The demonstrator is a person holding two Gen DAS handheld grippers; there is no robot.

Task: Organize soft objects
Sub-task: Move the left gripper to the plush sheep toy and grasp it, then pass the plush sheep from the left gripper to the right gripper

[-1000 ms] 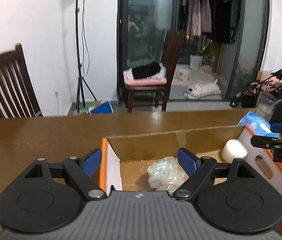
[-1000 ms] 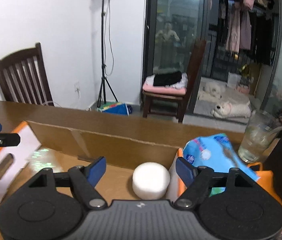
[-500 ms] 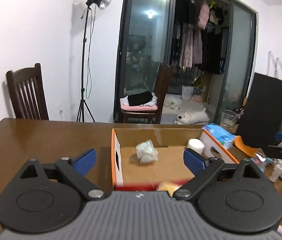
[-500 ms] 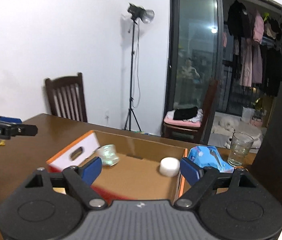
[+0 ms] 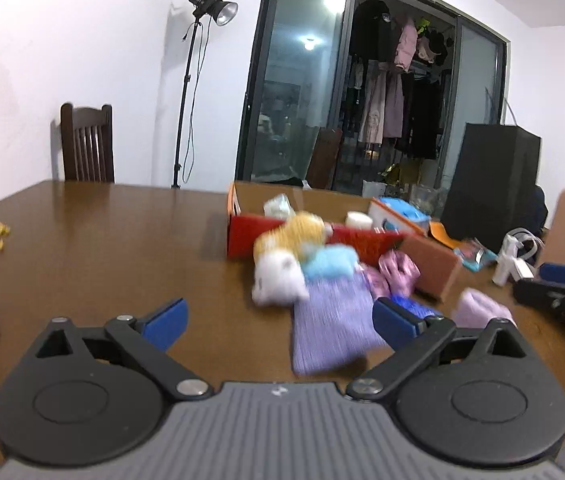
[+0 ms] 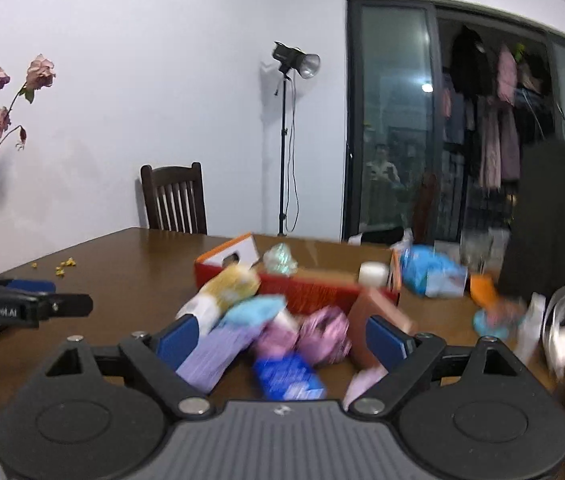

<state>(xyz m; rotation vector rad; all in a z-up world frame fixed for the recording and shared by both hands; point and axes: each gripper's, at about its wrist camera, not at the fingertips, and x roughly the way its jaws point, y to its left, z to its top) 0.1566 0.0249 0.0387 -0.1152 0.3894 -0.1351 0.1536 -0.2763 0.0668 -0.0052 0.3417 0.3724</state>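
While blurred, soft pile (image 6: pixel 266 332) beyond claw (image 6: pixel 280 340)

The brown wooden table (image 5: pixel 82 248) has a smooth, polished top with a soft sheen. On it, right of centre in the left wrist view, the open red-and-orange cardboard box (image 5: pixel 242 236) looks matt and papery. Before it lie fuzzy cloth pieces: a yellow-and-white plush toy (image 5: pixel 282 264), a lavender ribbed knit cloth (image 5: pixel 330 332) and a light blue fleecy piece (image 5: pixel 328 262). In the right wrist view, lower centre, a dark blue glossy plastic packet (image 6: pixel 288 376) catches the light. At upper left, the dark wooden slatted chair (image 5: pixel 87 148) looks varnished.
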